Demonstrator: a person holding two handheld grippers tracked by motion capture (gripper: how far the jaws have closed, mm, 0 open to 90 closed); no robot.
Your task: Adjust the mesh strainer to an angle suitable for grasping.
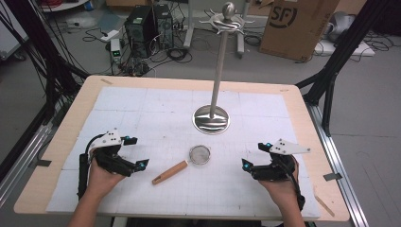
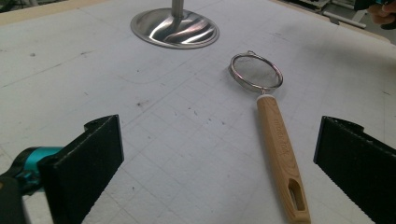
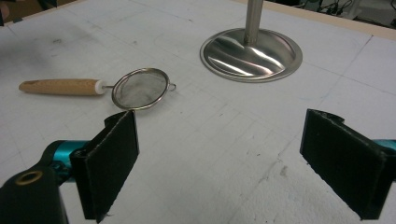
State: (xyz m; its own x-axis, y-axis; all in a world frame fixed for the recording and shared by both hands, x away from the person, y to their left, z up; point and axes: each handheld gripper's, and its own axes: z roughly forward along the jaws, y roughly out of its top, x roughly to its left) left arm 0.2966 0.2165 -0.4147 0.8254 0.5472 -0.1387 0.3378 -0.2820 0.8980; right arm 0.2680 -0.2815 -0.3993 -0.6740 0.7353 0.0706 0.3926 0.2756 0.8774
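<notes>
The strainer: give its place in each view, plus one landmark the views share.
High view: strainer lies at centre front, between the grippers.
Left gripper view: right of centre, handle toward the camera.
Right gripper view: upper left, handle pointing left.
Shared landmark: the steel stand's round base.

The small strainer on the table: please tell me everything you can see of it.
The strainer has a round metal mesh bowl with a wire rim and a small hook loop, and a light wooden handle with a slot near its end. It lies flat on the white mat, near the metal stand's base, touching neither gripper.
</notes>
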